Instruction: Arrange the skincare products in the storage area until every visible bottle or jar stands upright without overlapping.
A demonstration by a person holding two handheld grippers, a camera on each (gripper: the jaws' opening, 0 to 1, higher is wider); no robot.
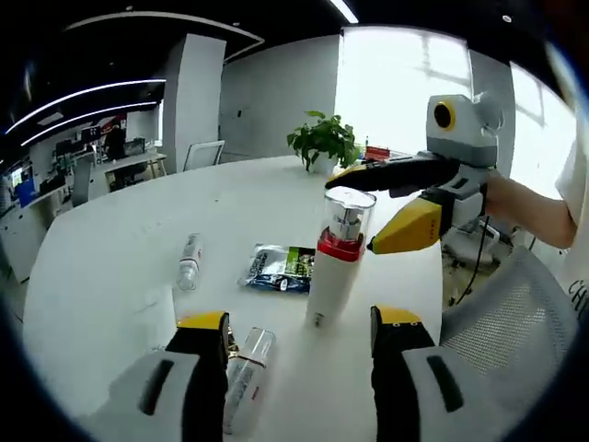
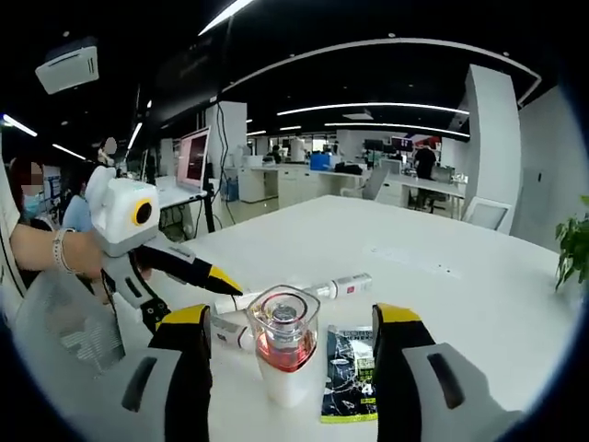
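Note:
A tall white bottle [image 1: 333,267] with a red collar and clear cap stands upright on the white table [image 1: 120,230]. My right gripper [image 1: 371,214] reaches in from the right, open, its tips level with the cap. In the right gripper view the same bottle [image 2: 285,354] stands between my right gripper's [image 2: 293,345] spread jaws, touching neither. My left gripper [image 1: 299,345] is open low over the table, with a clear-capped tube [image 1: 247,373] lying by its left jaw. A small bottle [image 1: 189,261] and a sachet [image 1: 279,267] lie flat beyond it. My left gripper [image 2: 193,296] also shows open at the left.
A potted plant [image 1: 322,140] stands at the table's far edge. A mesh chair [image 1: 515,313] sits close on the right. A long tube [image 2: 336,287], a short bottle [image 2: 230,331] and the sachet [image 2: 350,373] lie around the upright bottle. Office desks stand behind.

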